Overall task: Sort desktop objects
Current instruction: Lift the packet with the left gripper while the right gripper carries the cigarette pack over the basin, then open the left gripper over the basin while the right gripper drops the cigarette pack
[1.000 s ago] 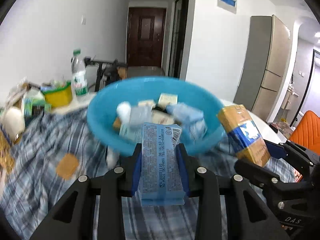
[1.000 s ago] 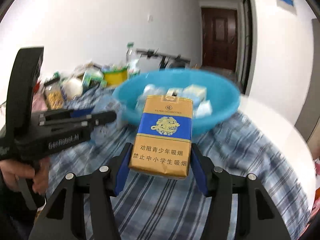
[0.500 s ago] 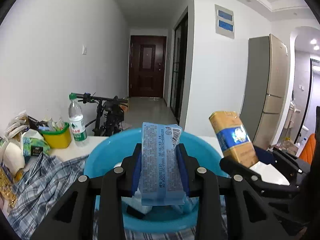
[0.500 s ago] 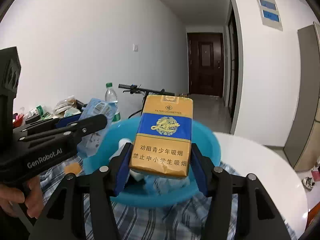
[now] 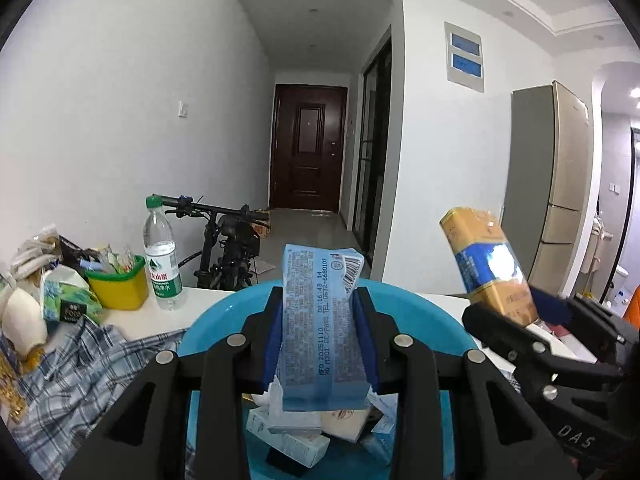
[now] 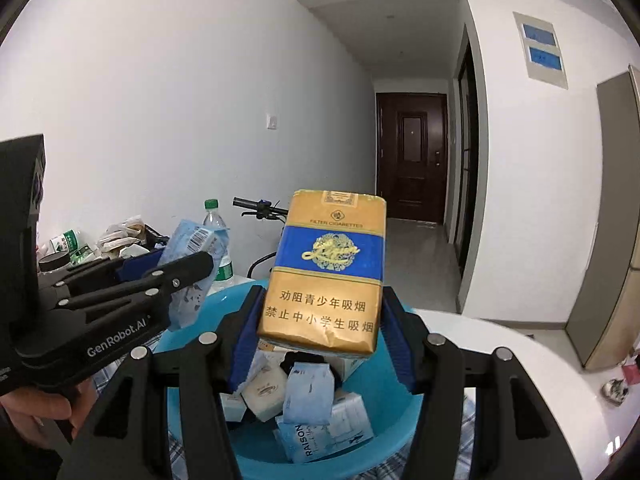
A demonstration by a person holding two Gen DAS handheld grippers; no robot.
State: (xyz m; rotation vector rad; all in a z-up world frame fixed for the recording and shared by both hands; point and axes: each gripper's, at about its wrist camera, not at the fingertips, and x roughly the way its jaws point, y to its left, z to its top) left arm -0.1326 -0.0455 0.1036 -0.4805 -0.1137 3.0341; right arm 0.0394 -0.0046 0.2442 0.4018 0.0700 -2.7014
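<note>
The left tongs (image 5: 320,340) are clamping a pale blue packet (image 5: 322,320) and the right tongs (image 6: 320,332) a gold cigarette pack (image 6: 326,272), both hanging over the blue basin (image 6: 396,412), seemingly for dropping among the small packs inside. The basin is sitting on a checked cloth (image 5: 76,364) over the white table (image 6: 516,360); beyond, a water bottle (image 5: 162,256), a bicycle (image 5: 228,240) and a hallway door (image 5: 308,148) are showing.

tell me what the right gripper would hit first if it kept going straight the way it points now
Probably the pile of small packets in the blue basin, just below and ahead of the right gripper and its cigarette pack; depth is unclear.
</note>
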